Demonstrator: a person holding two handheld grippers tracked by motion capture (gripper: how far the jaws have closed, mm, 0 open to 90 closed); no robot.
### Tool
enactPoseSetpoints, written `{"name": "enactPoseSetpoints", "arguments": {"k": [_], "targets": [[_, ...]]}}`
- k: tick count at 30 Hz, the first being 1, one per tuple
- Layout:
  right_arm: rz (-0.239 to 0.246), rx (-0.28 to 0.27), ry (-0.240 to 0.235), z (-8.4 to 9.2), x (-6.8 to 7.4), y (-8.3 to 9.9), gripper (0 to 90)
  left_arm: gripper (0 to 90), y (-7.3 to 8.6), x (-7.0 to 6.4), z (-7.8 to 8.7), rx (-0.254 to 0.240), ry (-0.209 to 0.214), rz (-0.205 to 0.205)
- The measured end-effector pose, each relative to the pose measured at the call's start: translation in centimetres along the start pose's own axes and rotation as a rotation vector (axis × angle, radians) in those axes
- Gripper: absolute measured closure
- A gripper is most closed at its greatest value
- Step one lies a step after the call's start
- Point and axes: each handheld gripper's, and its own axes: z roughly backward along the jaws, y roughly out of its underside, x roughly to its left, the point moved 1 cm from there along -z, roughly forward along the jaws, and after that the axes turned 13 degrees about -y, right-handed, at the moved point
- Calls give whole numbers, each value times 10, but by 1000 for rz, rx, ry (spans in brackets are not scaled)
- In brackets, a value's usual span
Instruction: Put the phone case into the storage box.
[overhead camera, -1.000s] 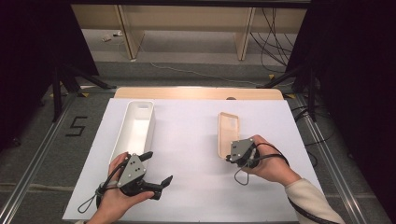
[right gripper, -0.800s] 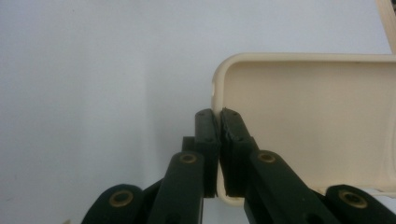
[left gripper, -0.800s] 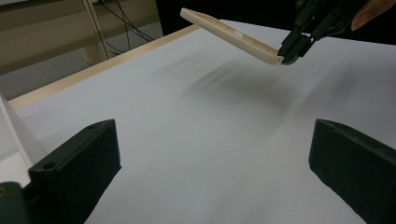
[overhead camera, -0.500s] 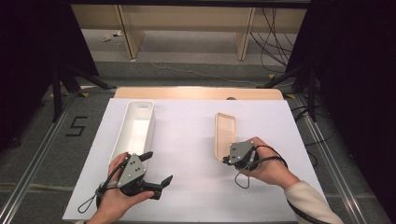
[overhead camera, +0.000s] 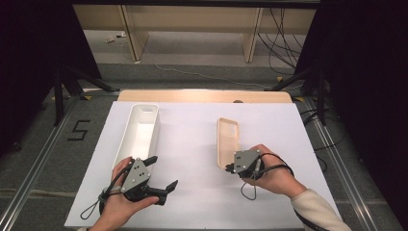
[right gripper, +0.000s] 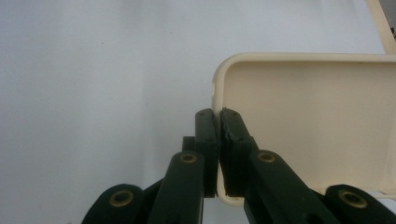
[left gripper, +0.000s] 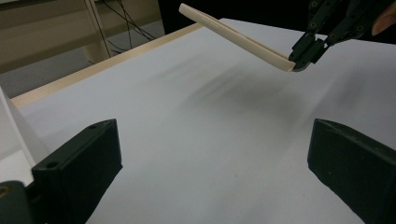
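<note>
A long white box (overhead camera: pixel 155 126) stands lengthwise on the left of the white sheet (overhead camera: pixel 192 144); one corner of the white box (left gripper: pixel 11 123) shows at the left edge of the left gripper view. My right gripper (overhead camera: pixel 230 168) is shut on the near edge of a cream lid (overhead camera: pixel 227 137). The cream lid (left gripper: pixel 233 35) slants up off the sheet from that gripper (left gripper: pixel 306 58). In the right gripper view the jaws (right gripper: pixel 218 116) pinch the rim of the lid (right gripper: pixel 308 121), whose hollow side shows. My left gripper (overhead camera: pixel 163 172) rests near the front left, open, with bare sheet between its jaws (left gripper: pixel 217 154).
The sheet covers a wooden table whose far edge (overhead camera: pixel 202 95) shows at the back. Metal rails (overhead camera: pixel 346 168) run along both sides. A "5" mark (overhead camera: pixel 78 130) lies on the floor to the left. Cables (overhead camera: pixel 284 29) and dark stands are behind the table.
The right gripper has carried the lid slightly to the left. The left gripper has stayed where it was.
</note>
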Motion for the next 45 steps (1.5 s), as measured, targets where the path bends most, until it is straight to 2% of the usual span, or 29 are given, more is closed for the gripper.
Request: {"name": "enactPoseSetpoints", "arguments": {"k": [6,12,23,29,38,45], "targets": [[13,-11,6,-2,4,-5,876,27,-4,3,-4,14,-9,22],[32,-26,2,-3,9,-11,877,45,-10,5,-15,38,-13,32],[53,-34,1,-7,16,-17,878,70,-34,8,-45,60,0,58],[72,-44,10,-9,17,-20,879,129,-47,8,-61,78,5,84],[79,-32,2,-13,19,-22,879,156,-70,-2,-84,90,36,92],[93,-19,-5,-17,22,-27,880,219,-85,-5,-105,107,34,132]]}}
